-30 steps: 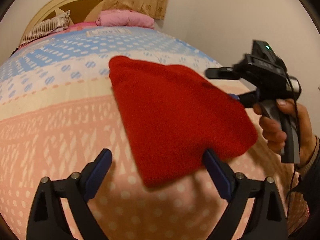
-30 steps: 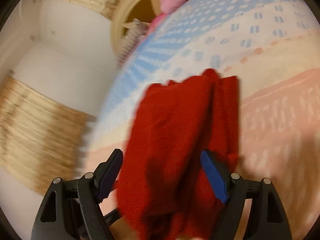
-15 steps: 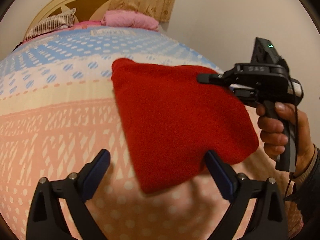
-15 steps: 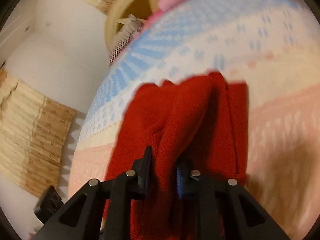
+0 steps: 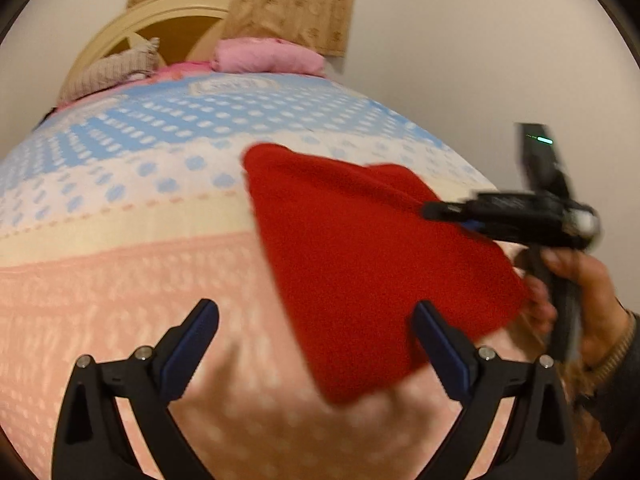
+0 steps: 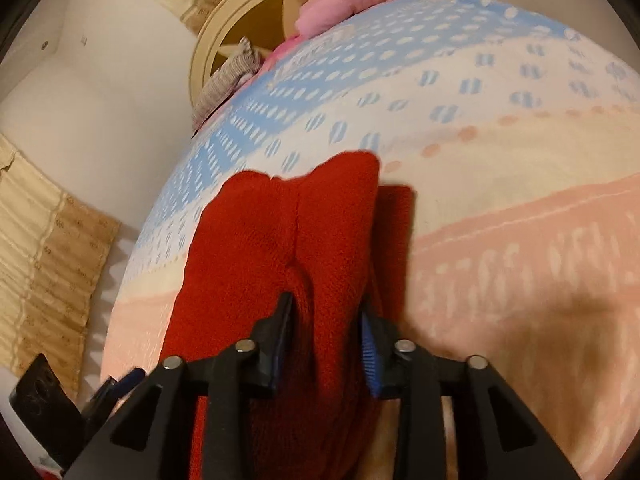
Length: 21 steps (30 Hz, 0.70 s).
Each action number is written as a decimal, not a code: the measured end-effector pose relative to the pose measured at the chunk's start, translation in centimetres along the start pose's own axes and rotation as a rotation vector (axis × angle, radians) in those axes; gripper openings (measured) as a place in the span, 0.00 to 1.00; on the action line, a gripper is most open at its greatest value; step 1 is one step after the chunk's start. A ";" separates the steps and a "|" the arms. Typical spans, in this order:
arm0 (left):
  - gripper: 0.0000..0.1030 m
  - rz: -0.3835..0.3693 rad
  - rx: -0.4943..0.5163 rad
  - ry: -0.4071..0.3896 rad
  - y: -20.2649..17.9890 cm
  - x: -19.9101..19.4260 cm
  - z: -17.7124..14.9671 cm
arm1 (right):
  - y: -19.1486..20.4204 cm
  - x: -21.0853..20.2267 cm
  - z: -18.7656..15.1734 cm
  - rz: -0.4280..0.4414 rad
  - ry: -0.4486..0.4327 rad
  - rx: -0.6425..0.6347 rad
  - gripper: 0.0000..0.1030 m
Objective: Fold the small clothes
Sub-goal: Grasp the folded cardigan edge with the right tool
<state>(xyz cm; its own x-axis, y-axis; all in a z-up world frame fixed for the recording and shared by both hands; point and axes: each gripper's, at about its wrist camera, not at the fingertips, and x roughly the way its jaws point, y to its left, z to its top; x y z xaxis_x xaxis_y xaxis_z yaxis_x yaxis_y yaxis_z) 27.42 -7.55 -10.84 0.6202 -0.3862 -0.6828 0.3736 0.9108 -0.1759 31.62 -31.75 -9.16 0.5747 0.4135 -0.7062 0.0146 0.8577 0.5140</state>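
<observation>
Red knitted garment lying on the bed, on its patterned cover where the pale cream band meets the pink zone; this garment serves as the landmark for all positions given here. Left tongs, seen in the left wrist view, stand released with the blue pads wide apart: one finger lies at the garment's near edge, the other well to the side of it over bare pink cover, and no cloth is pinched between them. Right tongs, seen in the right wrist view, straddle a raised ridge of the garment at its near end; the jaws are opening, the bunched fold of cloth sits between the pads and appears to touch both, though slight blur leaves the firmness of that contact uncertain. In the left wrist view the same right tongs reach over the garment's far right corner, carried by a hand gripping the handle beside the garment's right edge. Beyond the garment, at the head of the bed, lie a pink pillow and a striped pillow against a cream headboard
</observation>
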 end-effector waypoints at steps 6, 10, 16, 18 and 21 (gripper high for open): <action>0.97 0.033 -0.033 0.033 0.9 2.4 0.4 | 4.3 -4.1 -0.2 0.002 -0.126 -0.161 0.44; 0.99 0.011 -0.034 0.056 0.4 3.1 -0.6 | 7.2 -3.9 -0.9 0.099 -0.098 -0.293 0.45; 1.00 -0.020 -0.025 0.077 0.0 3.8 -1.1 | 4.5 -0.4 -2.3 0.135 0.055 -0.252 0.45; 1.00 -0.049 -0.045 0.085 0.3 4.1 -1.1 | 3.2 -1.4 -1.9 0.210 0.025 -0.199 0.45; 1.00 -0.104 -0.104 0.107 1.2 4.9 -1.2 | 1.8 -2.9 -0.9 0.200 -0.059 -0.133 0.50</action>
<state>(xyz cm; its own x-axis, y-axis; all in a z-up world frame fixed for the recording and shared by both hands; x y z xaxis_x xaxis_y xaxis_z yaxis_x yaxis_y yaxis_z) 30.11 -8.18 -15.22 0.5030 -0.4666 -0.7275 0.3550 0.8790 -0.3183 29.25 -31.09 -6.65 0.6019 0.5636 -0.5657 -0.2099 0.7952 0.5689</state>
